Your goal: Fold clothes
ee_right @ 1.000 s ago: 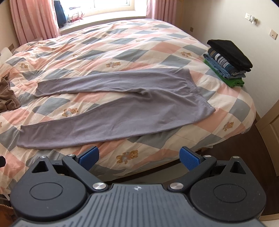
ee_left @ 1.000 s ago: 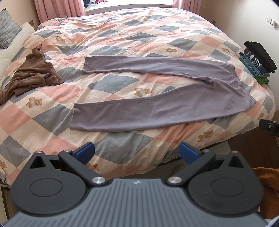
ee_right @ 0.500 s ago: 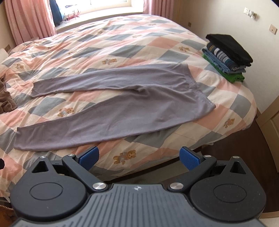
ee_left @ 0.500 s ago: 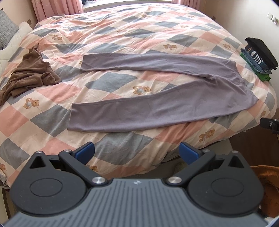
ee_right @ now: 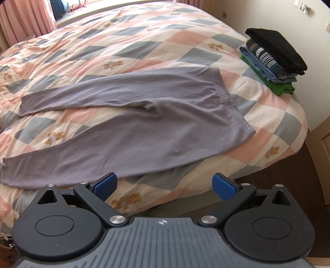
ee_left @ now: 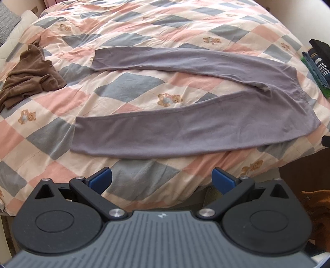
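Observation:
Grey-purple trousers (ee_left: 185, 132) lie flat on the bed, legs spread apart and pointing left, waistband at the right. The right wrist view shows the same trousers (ee_right: 144, 127) with the elastic waistband near the bed's right corner. My left gripper (ee_left: 162, 179) hovers open above the bed's near edge, short of the near leg's hem. Over the near edge below the trousers' seat, my right gripper (ee_right: 165, 185) is also open. Nothing is between either pair of blue pads.
A crumpled brown garment (ee_left: 28, 78) lies at the bed's left. A stack of folded clothes (ee_right: 272, 59), black on top, sits at the far right corner. The patchwork quilt (ee_left: 144, 31) covers the bed. Pink curtains (ee_right: 24, 18) hang behind; an orange cloth (ee_left: 315, 208) lies on the floor.
Both grippers have moved forward and lower toward the bed, so the trousers look larger and nearer. The garments have not moved and both grippers stay open.

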Motion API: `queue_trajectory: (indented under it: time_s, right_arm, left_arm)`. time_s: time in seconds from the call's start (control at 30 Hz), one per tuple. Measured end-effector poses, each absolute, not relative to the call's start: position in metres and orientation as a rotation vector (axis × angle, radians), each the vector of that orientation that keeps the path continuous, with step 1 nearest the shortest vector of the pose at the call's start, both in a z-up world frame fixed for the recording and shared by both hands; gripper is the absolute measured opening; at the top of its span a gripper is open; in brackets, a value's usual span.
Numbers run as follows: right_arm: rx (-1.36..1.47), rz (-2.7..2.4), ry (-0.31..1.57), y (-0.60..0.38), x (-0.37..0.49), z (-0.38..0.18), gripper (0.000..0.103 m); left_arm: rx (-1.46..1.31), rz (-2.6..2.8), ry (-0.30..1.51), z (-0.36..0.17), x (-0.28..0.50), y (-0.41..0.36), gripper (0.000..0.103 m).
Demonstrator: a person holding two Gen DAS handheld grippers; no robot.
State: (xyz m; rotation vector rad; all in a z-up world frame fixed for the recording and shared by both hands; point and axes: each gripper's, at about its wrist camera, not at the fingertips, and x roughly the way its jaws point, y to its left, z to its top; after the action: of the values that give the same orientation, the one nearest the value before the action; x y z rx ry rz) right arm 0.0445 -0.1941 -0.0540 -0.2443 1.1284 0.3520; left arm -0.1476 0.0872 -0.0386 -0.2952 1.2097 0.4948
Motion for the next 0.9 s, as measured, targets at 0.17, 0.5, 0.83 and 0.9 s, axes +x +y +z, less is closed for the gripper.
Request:
queue_trajectory:
  time_s: [0.17, 0.5, 0.83, 0.9]
  right_arm:
    - [-0.268, 0.35, 1.16, -0.201, 0.092, -0.064, 0.101]
    - [-0.324, 0.388, 1.197, -0.201, 0.165, -0.089, 0.101]
    - [-0.173, 0.496, 1.23, -0.217, 0.21, -0.131, 0.088]
    - [-0.099, 0.51, 1.271, -0.222, 0.219, -0.147, 0.082]
  left_arm:
    - [-0.309, 0.502, 1.23, -0.048, -0.103, 0.083, 0.102]
    - [-0.335, 0.514, 1.223, -0.066, -0.045, 0.072, 0.102]
    - [-0.266, 0.443, 1.117, -0.096, -0.022, 0.101, 0.101]
    - [-0.227, 0.418, 1.104, -0.107, -0.012, 0.112, 0.1]
